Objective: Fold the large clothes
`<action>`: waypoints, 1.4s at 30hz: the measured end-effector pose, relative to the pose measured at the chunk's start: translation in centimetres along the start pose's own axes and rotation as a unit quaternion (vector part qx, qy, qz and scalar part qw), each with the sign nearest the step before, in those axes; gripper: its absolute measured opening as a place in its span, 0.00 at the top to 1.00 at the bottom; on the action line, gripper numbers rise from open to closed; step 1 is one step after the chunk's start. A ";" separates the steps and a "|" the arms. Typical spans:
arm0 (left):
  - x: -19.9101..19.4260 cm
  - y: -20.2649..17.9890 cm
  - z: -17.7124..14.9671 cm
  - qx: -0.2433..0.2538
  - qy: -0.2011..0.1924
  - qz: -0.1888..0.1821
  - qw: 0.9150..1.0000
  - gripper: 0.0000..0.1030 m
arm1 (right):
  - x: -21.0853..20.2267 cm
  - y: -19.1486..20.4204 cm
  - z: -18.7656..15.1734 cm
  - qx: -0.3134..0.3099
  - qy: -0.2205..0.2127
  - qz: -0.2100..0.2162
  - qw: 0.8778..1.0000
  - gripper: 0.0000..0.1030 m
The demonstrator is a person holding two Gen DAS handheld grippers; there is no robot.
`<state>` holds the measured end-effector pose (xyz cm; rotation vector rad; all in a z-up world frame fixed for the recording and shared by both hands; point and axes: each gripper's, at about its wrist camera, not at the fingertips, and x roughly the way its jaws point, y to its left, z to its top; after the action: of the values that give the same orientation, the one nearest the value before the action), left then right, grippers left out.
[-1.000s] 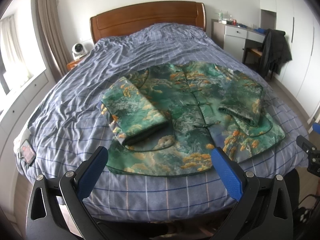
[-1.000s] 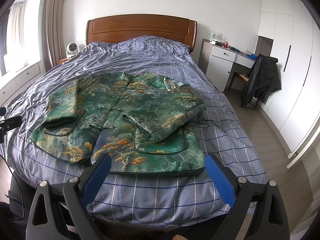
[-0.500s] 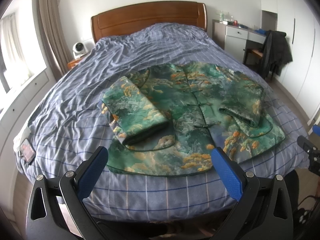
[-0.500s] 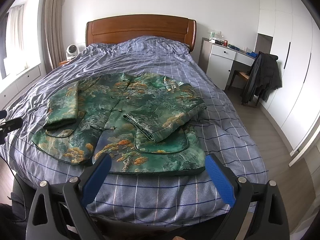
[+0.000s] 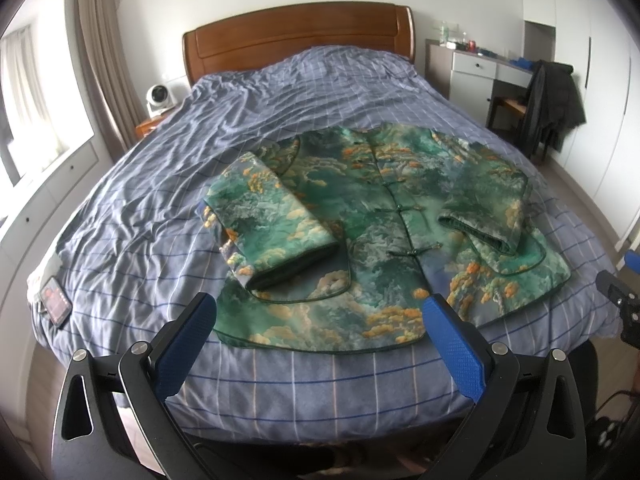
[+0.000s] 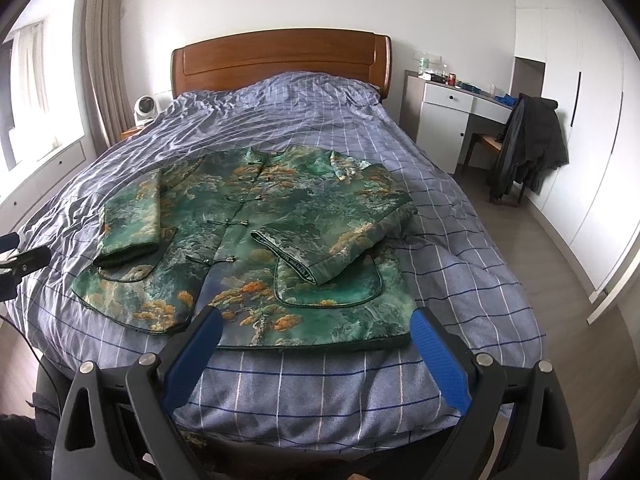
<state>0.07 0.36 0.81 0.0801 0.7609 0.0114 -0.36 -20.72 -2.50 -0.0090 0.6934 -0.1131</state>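
A green brocade jacket (image 5: 384, 240) with orange clouds lies flat, front up, near the foot of the bed (image 5: 168, 184). Both sleeves are folded in over the body: the left sleeve (image 5: 264, 220) and the right sleeve (image 6: 336, 236). My left gripper (image 5: 320, 316) hangs open just short of the jacket's hem, holding nothing. In the right wrist view the same jacket (image 6: 248, 240) spreads ahead, and my right gripper (image 6: 316, 324) stands open over the hem's right half, also with nothing in it.
The bed carries a blue checked cover (image 6: 460, 240) and a wooden headboard (image 6: 280, 56). A phone (image 5: 54, 300) lies at the bed's left edge. A white desk (image 6: 448, 108) and a chair with a dark coat (image 6: 528, 140) stand to the right. A small fan (image 5: 160, 98) sits on the nightstand.
Both views have drifted only slightly. The jacket lies as before and both grippers stay open.
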 end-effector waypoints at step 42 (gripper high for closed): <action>-0.4 1.8 -1.1 -0.022 0.007 0.017 1.000 0.00 | 21.0 1.8 5.2 -0.210 0.090 0.085 0.970 0.02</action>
<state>-0.97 2.26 0.45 0.0512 0.7726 0.0609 19.19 -21.33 -12.01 -0.3483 0.8873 0.2011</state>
